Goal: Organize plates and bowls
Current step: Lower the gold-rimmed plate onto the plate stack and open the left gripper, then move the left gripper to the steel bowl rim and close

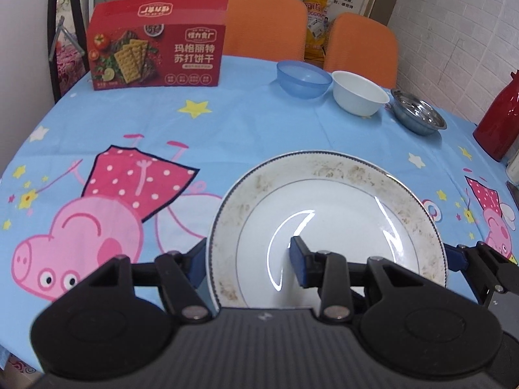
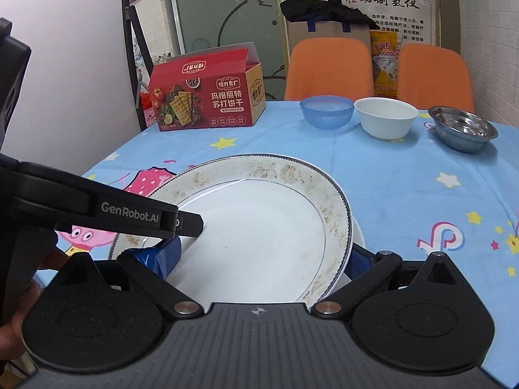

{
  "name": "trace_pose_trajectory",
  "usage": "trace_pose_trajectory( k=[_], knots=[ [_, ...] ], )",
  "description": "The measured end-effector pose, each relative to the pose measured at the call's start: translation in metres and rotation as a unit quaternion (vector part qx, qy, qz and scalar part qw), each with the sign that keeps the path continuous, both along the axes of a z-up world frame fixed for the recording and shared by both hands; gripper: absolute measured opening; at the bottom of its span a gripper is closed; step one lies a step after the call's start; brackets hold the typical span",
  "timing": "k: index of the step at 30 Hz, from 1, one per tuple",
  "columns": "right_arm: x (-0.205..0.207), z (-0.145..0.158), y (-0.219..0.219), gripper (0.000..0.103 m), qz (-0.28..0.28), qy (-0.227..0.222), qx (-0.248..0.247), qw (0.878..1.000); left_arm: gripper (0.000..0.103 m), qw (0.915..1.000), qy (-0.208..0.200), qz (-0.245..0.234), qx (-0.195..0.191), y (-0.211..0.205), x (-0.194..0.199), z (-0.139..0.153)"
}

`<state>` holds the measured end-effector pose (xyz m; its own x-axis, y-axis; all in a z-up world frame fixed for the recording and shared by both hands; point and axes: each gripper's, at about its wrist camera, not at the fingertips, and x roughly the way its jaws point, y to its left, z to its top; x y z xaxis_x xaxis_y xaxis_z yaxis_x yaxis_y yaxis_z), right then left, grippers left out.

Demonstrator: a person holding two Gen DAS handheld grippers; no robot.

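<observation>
Both grippers were matte black with ribbed grey housings, silver pivot screws and blue finger pads [image 1: 298, 261]. The left gripper [image 2: 181, 223] bore white "GenRobot.AI" lettering.

Glossy glazed ceramic plate [image 1: 327, 227]; translucent blue plastic bowl [image 1: 303, 78]; matt white bowl [image 1: 360, 96]; shiny steel bowl [image 1: 417, 115]; printed cloth over bench [image 1: 227, 129].

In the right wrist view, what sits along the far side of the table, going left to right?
Red cracker box → blue bowl → white bowl → steel bowl, each standing apart from the next.
</observation>
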<state>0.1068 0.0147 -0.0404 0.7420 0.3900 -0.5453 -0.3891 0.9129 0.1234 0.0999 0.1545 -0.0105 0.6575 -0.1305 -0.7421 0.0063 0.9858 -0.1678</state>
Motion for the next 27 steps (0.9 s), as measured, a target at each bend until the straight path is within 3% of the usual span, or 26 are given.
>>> trace_pose_trajectory(
  k=[10,14,18,23,25,27],
  knots=[
    [0.014,-0.009,-0.002,0.089,-0.008,0.014,-0.008,1.000,0.040,0.9998,0.006,-0.015,-0.014,-0.002,0.015,-0.015],
    [0.014,-0.009,-0.003,0.088,-0.005,0.008,-0.015,1.000,0.053,0.9995,0.000,-0.019,-0.023,0.001,0.015,-0.013],
    [0.008,-0.009,0.011,0.088,0.004,-0.011,-0.087,0.996,0.058,0.9994,-0.019,-0.015,-0.026,0.004,0.011,-0.002],
    [0.005,0.002,-0.008,0.088,-0.030,-0.032,-0.048,0.998,0.059,0.9989,-0.040,-0.011,-0.022,0.003,0.005,0.011],
    [0.003,0.006,-0.009,0.088,-0.019,-0.039,-0.055,0.998,0.060,0.9988,-0.043,-0.011,-0.022,0.002,0.003,0.013],
    [-0.001,0.012,-0.016,0.088,-0.013,-0.042,-0.023,0.999,0.060,0.9987,-0.043,-0.013,-0.024,-0.001,0.001,0.014]
  ],
)
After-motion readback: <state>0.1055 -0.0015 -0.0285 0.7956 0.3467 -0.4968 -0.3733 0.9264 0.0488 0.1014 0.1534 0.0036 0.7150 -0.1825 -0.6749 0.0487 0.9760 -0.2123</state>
